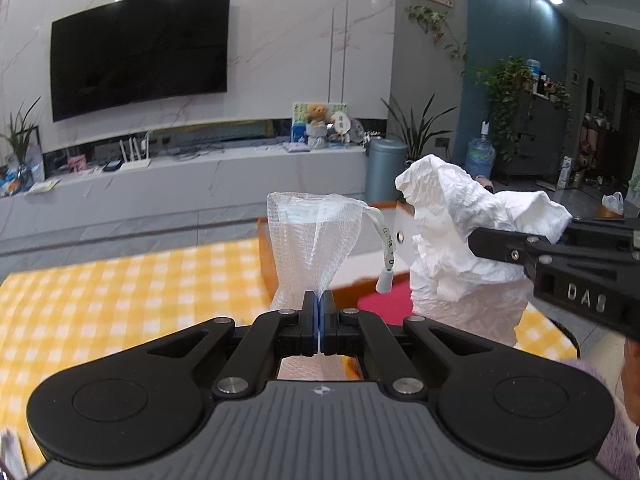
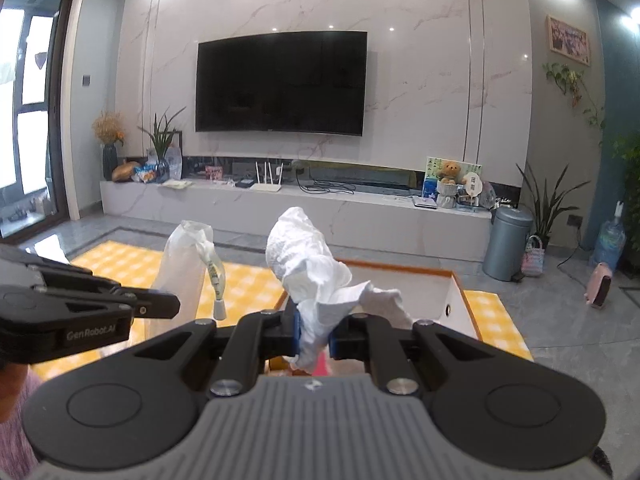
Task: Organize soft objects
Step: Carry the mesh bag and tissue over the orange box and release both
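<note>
- Aloft at centre frame, the left gripper [image 1: 319, 312] has its jaws pressed together on a thin pinch of a white mesh pouch [image 1: 314, 240], which stands up above the jaws while its cord toggle [image 1: 385, 283] dangles to the right.
- Right of it, the right gripper [image 2: 314, 330] pinches a crumpled white tissue [image 2: 312, 276] in a narrow gap; most of the wad rises loose above the pads.
- Below both, a wooden-rimmed box [image 2: 460, 280] sits on the yellow checked cloth [image 1: 120, 292], lower centre of each view; it looks the likely destination.
- Risk: the mesh hold is slim, so a quick swing could probably slip it free.
- Risk: the tissue might tear at the pinch, or its loose end could brush the pouch just beside it.
- Risk: the toggle may snag the box rim on the way down.
</note>
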{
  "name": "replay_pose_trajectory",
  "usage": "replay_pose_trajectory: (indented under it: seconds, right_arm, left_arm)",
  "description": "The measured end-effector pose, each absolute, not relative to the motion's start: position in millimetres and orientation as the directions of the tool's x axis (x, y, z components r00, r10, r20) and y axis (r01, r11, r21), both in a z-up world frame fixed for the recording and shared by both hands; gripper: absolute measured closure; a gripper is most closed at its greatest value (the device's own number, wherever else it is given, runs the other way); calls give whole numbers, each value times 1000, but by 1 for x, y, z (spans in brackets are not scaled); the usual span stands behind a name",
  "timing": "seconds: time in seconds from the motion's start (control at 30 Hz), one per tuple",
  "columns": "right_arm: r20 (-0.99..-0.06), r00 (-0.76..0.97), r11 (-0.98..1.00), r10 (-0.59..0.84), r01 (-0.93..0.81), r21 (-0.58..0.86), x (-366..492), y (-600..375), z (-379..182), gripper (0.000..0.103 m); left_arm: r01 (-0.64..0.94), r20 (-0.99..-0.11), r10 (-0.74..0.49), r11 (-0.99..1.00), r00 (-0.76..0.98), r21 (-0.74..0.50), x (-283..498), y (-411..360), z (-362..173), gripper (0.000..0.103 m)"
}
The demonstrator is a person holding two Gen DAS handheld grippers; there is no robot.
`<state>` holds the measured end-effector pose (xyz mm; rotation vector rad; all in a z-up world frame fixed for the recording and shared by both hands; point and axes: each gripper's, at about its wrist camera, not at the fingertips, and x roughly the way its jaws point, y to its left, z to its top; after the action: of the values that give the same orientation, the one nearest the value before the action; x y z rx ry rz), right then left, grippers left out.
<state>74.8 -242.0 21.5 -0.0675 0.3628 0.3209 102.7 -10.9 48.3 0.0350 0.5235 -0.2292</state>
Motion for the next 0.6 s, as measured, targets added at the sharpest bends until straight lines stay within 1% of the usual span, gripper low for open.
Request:
replay_pose_trajectory:
  seconds: [0.1,0.2,0.3,0.37,0.47,0.6]
  right_arm:
    - [-365,873,942,325,-331,47,103,-251,35,93]
    - [-376,867,941,328,-337,43,137,-252,43,93]
    - [-388,855,936,345,-344,73,174,-255,48,93]
    - [-375,848,927,374,-355,121,196,-258,51,93]
    - [-360,846,919,394,-366,147,227,-259,55,93]
    - [-400,823,916,402,-366,167,273,-252,42,93]
  left_arm:
    - [242,-487,-214,970,847,-4,123,-16,57,102]
    - [251,-488,-216,968,846,7,143,-21,59,102]
    - [257,-502,-233,966,833,-21,169,-23,59,102]
    - [256,-502,-241,966,831,-40,188,-24,61,102]
    - [254,-499,-228,967,836,-18,209,-25,59,102]
    - [239,-551,-207,971,808,-14,246,-29,41,102]
